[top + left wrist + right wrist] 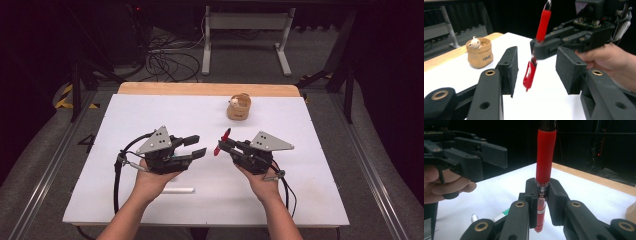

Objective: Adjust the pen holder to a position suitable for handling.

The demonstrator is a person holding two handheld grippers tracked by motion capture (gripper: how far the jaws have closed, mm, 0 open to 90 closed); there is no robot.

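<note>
So, pen: red pen (222, 141) pinched across its clear middle by the right gripper (223, 145), standing nearly upright, red grip section sticking up above the jaws, clip end poking out below.

Right gripper: jaws pressed together on the pen barrel, one on each side, plain as day in the right gripper view (541, 202); held up off the table in the person's right hand (263, 182), pointing toward the table's middle.

Left gripper: jaws spread wide, nothing between the pads (510, 66); held in the left hand (150, 180), aimed across at the other one (196, 146).

Pen vs left gripper: in the left gripper view, pen (536, 47) lined up with the gap between the spread jaws but farther off, not touching either pad. Looks a bit blurry there.

Pouch: small tan fabric pouch (239, 107) with a little white figure peeking out the top, standing at the far side of the white table (150, 115), well apart from both grippers.

White stick: thin white stick-like thing (175, 190) lying flat on the table near the left wrist, can't tell what it is.

Background: white-legged frame (247, 35) and a tangle of cables (167, 62) on the floor beyond the table.
</note>
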